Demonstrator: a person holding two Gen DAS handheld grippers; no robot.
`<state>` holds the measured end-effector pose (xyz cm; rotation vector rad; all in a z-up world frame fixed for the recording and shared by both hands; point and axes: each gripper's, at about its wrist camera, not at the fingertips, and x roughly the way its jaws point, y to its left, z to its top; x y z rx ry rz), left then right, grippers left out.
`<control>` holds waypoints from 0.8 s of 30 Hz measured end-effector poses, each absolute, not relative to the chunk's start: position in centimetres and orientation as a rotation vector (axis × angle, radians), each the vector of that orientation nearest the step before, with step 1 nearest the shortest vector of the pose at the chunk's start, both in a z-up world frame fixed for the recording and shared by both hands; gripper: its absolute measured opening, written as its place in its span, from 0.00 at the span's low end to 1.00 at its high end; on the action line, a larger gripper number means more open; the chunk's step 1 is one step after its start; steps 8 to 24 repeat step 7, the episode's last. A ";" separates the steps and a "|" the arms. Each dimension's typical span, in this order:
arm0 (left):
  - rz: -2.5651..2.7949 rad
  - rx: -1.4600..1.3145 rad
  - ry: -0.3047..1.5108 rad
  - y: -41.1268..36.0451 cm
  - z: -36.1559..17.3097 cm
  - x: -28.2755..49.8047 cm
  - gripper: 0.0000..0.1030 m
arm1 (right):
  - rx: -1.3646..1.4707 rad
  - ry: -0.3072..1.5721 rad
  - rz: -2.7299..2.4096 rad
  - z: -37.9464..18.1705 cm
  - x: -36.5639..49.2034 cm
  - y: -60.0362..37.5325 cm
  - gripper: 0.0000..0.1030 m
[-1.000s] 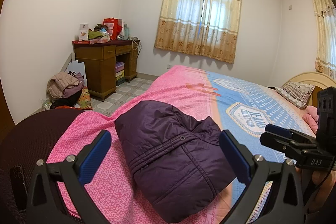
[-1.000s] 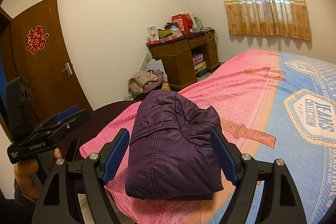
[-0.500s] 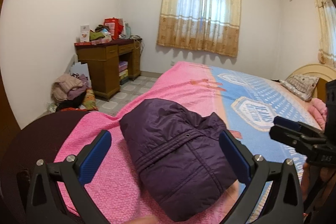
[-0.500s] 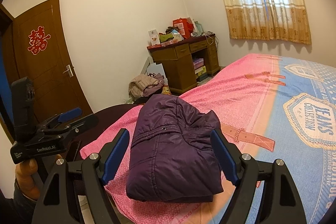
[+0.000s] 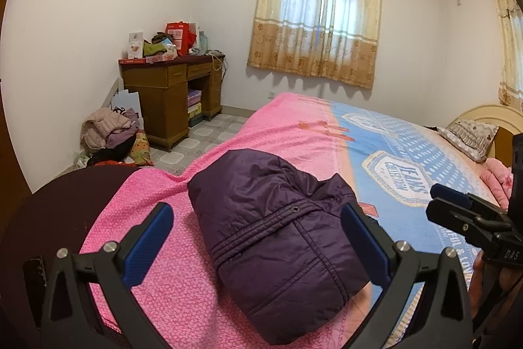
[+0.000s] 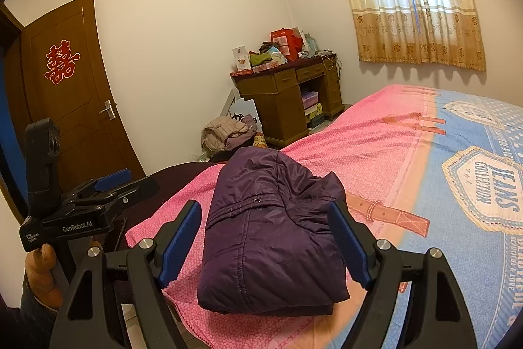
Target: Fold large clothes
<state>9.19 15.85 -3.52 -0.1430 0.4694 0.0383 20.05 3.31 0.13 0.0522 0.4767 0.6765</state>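
Note:
A dark purple padded jacket (image 5: 278,234) (image 6: 271,234) lies folded into a compact bundle on the pink corner of the bed (image 5: 294,126) (image 6: 376,146). My left gripper (image 5: 255,218) is held short of the bundle, open, with nothing between its blue pads. In the right wrist view the left gripper (image 6: 114,182) hangs to the left of the jacket, clear of it. My right gripper (image 6: 264,211) is also open and empty in front of the jacket. Seen from the left wrist, the right gripper (image 5: 457,208) hovers over the blue part of the cover.
A wooden desk (image 5: 170,80) piled with boxes stands by the far wall, with a heap of clothes (image 5: 108,130) on the floor beside it. A brown door (image 6: 72,94) is at left. A pillow (image 5: 470,136) lies at the headboard. A dark round surface (image 5: 65,201) adjoins the bed corner.

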 end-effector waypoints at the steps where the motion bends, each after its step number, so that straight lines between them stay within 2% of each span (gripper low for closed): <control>1: 0.038 -0.143 0.467 15.8 -3.6 9.1 1.00 | 0.051 0.476 0.677 0.1 20.0 3.4 0.77; 24: 0.034 -0.126 0.450 15.5 -3.6 9.0 1.00 | 0.051 0.476 0.678 0.0 20.1 3.4 0.77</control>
